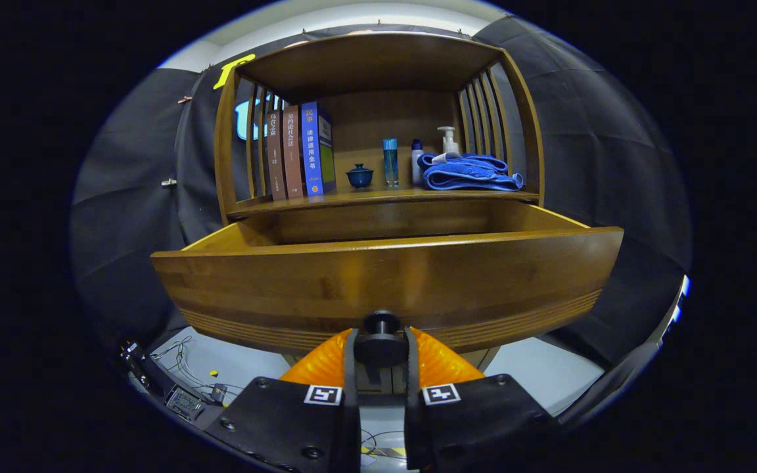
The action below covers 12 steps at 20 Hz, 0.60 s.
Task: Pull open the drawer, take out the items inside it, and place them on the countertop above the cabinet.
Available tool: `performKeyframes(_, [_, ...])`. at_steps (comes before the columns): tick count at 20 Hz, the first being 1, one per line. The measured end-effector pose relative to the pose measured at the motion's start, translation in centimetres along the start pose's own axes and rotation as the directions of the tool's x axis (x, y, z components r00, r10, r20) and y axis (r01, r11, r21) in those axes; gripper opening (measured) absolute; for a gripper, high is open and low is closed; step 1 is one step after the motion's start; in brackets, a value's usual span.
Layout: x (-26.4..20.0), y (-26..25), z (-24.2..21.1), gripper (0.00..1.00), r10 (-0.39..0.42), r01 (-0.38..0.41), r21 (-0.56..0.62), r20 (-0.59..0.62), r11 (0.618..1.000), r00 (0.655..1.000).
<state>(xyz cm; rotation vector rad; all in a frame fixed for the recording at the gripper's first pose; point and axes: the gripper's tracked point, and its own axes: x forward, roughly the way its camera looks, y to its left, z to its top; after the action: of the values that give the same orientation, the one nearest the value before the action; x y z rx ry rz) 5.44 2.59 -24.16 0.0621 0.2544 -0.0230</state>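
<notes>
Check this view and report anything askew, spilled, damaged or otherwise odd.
Nothing stands out. The drawer is pulled open squarely, with the tool shut on its knob. On the countertop the books stand upright, and the cup, bottles and folded towel sit tidily. The drawer's inside is hidden.

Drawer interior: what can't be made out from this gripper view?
- Contents of the drawer: hidden by its tall front panel; only the upper inner walls show.
- Bottles on the countertop: too small to identify.
- Pump bottle: base hidden by the blue towel.
- Gripper jaws press the knob from both sides.
</notes>
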Motion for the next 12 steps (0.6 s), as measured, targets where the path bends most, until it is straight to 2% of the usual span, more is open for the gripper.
performKeyframes(6, [-0.7, 0.0, -0.3, 0.3, -0.008, 0.008, 0.006, -0.005, 1.0, 1.0])
performKeyframes(8, [-0.7, 0.1, -0.4, 0.34, -0.004, 0.004, 0.014, -0.009, 1.0, 1.0])
performKeyframes(10, [-0.9, -0.3, 0.1, 0.42, -0.009, 0.009, 0.028, -0.001, 1.0, 1.0])
performKeyframes(12, [-2.1, -0.7, 1.7, 0.71, -0.018, 0.016, 0.048, 0.034, 0.999, 0.999])
